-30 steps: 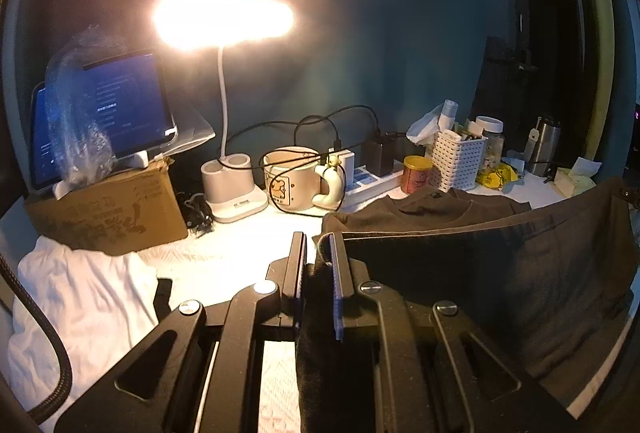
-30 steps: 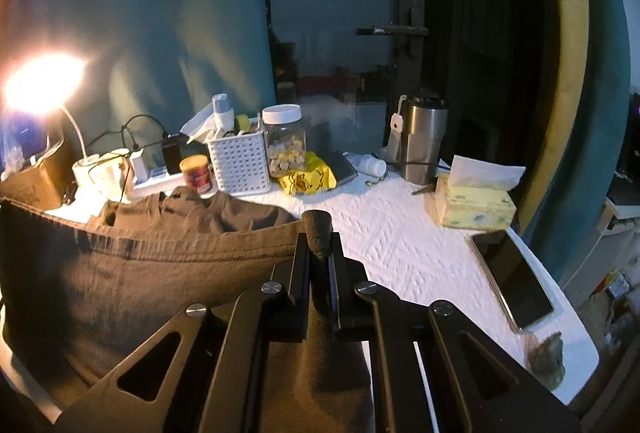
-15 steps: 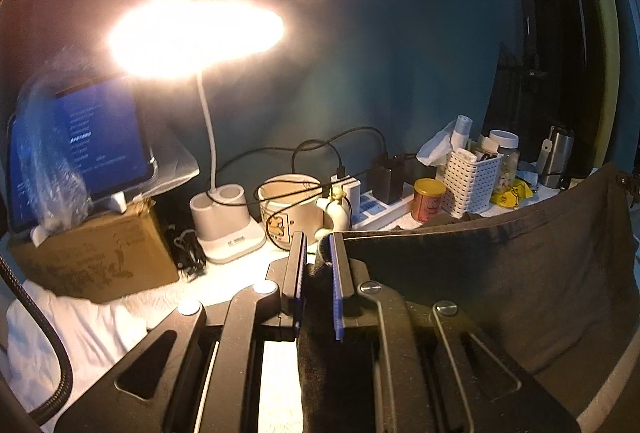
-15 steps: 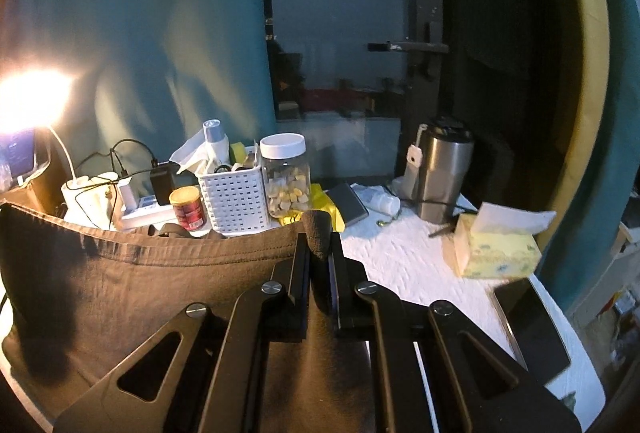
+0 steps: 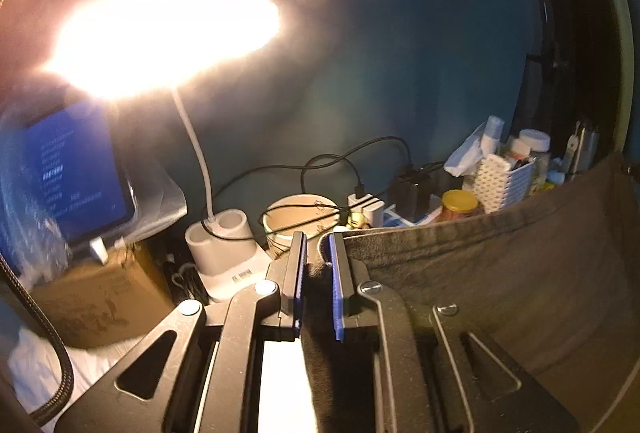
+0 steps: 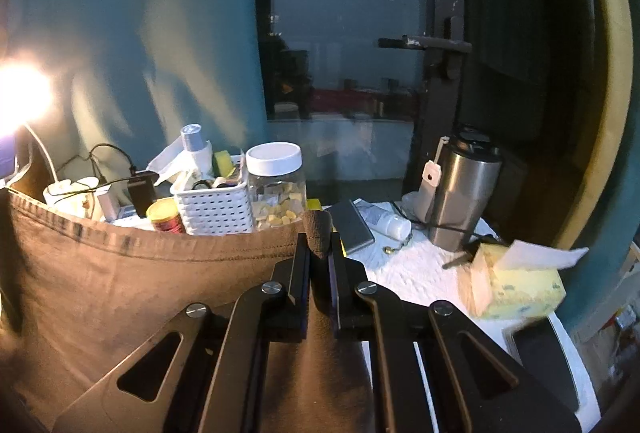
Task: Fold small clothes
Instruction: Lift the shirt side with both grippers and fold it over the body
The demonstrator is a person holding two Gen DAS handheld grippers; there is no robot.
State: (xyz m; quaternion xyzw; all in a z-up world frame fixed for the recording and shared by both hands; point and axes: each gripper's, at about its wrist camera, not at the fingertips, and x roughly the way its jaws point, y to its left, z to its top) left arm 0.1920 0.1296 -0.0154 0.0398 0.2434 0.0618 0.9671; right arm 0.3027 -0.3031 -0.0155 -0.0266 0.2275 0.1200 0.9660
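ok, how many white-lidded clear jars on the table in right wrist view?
1. The clear jar stands just right of the white basket, behind the dark garment's raised edge. The garment hides the table behind it, so more could be hidden.

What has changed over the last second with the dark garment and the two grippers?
Both grippers carried the dark garment toward the clutter at the back of the table: the mug, white basket and jar now loom larger, and the raised hem hides the folded part that showed behind it earlier. Unchanged: left gripper and right gripper stay shut on the hem, stretched between them.
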